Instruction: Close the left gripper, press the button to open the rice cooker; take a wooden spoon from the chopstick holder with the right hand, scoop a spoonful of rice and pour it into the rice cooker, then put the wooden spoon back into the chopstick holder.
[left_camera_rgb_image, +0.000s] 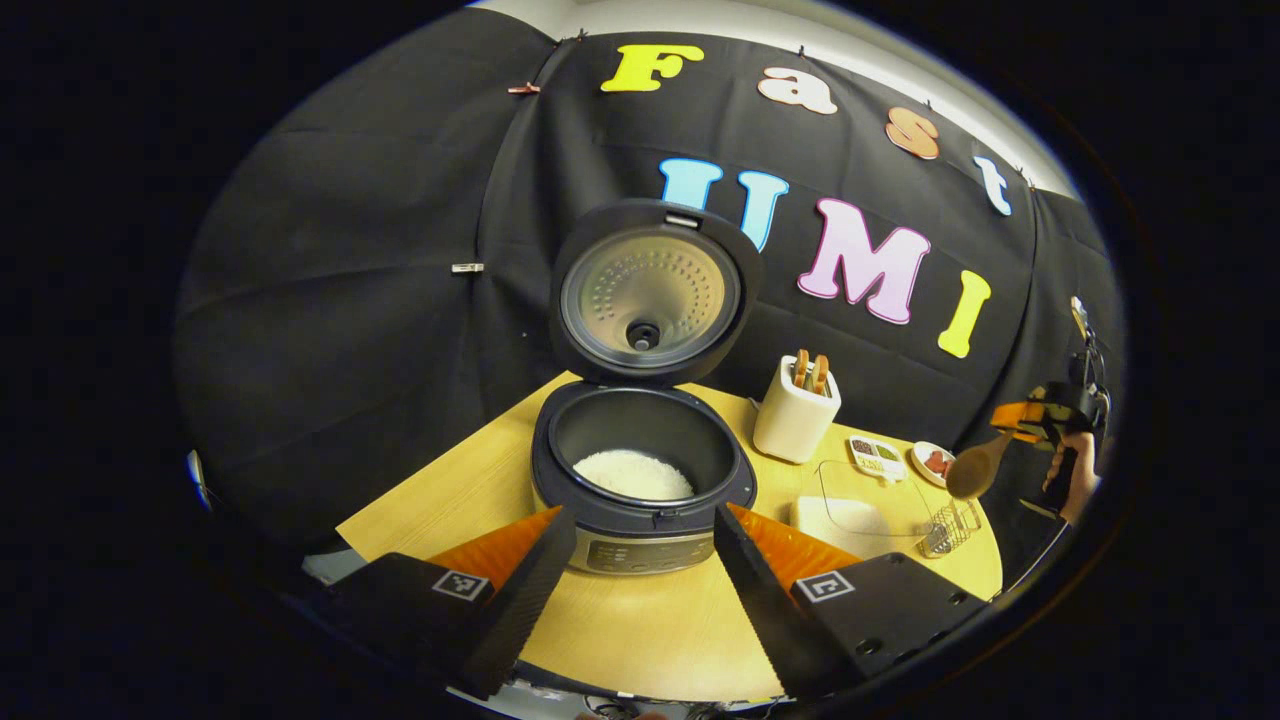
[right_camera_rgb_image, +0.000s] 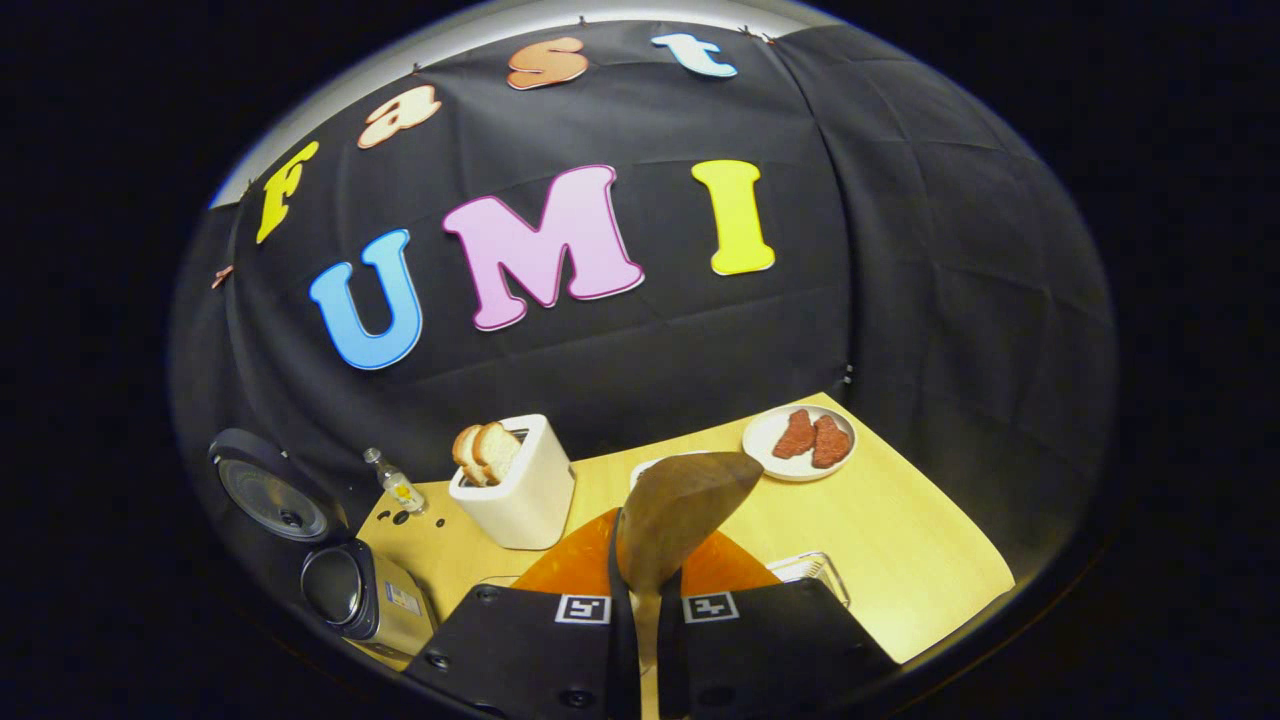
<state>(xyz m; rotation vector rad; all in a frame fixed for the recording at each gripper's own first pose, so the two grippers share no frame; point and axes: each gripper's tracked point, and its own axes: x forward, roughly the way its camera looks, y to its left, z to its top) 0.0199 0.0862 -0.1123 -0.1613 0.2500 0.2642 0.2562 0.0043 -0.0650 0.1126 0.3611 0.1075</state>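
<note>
The rice cooker (left_camera_rgb_image: 640, 500) stands with its lid (left_camera_rgb_image: 648, 292) up and white rice (left_camera_rgb_image: 632, 473) in the pot. My left gripper (left_camera_rgb_image: 645, 515) hangs open just in front of it, one finger on each side of the front panel, holding nothing. Right of the cooker stands the white chopstick holder (left_camera_rgb_image: 795, 412) with wooden utensils in it. My right gripper (right_camera_rgb_image: 645, 580) is shut on the handle of the wooden spoon (right_camera_rgb_image: 685, 505), held in the air above the table to the right of the holder (right_camera_rgb_image: 515, 485). No rice shows on the spoon's visible face (left_camera_rgb_image: 975, 468).
A clear box of rice (left_camera_rgb_image: 850, 510) lies right of the cooker, with a small wire basket (left_camera_rgb_image: 948, 530) beside it. Behind them are a seasoning dish (left_camera_rgb_image: 877, 455) and a plate of red meat (right_camera_rgb_image: 800, 440). A small bottle (right_camera_rgb_image: 395, 485) stands between holder and cooker (right_camera_rgb_image: 345, 590).
</note>
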